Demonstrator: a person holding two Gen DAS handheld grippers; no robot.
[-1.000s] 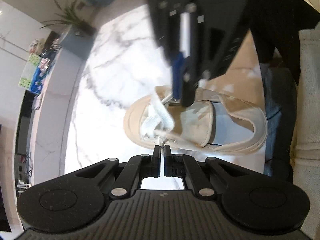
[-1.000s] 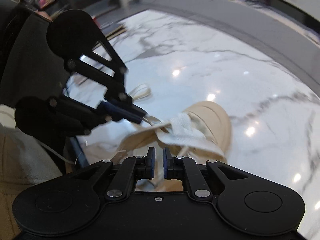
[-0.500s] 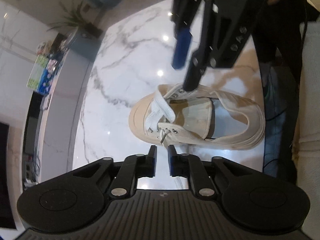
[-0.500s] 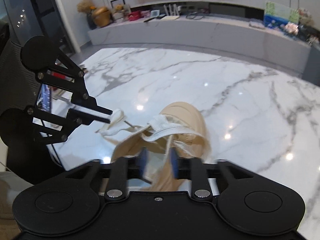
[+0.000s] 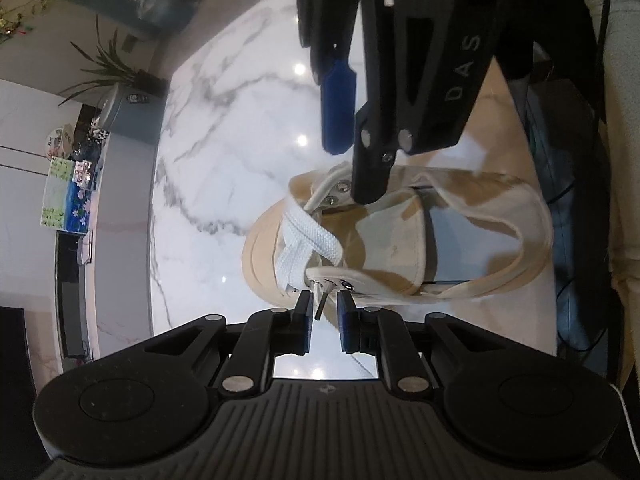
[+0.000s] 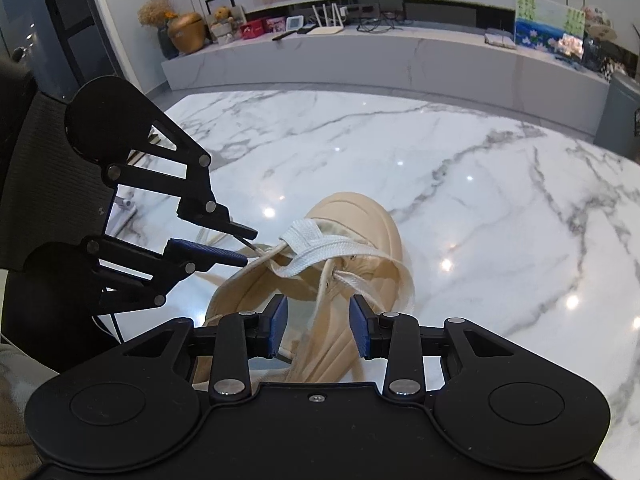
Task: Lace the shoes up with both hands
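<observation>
A beige canvas shoe lies on the marble table, with a white lace crossed over its front eyelets. The lace's metal tip sticks out of an eyelet on the near side. My left gripper has its jaws around that tip and closing, with a gap still showing on both sides. My right gripper hovers open over the far eyelet row, and its pads touch nothing.
A long marble bench with a gold vase, boxes and pictures runs behind the table. A potted plant stands past the table's far corner. A cream sleeve and dark cables fill the right side of the left wrist view.
The left gripper let go of the lace tip, opened, and moved down until the tip lies between its pads. The right gripper went from nearly shut to open and rolled.
</observation>
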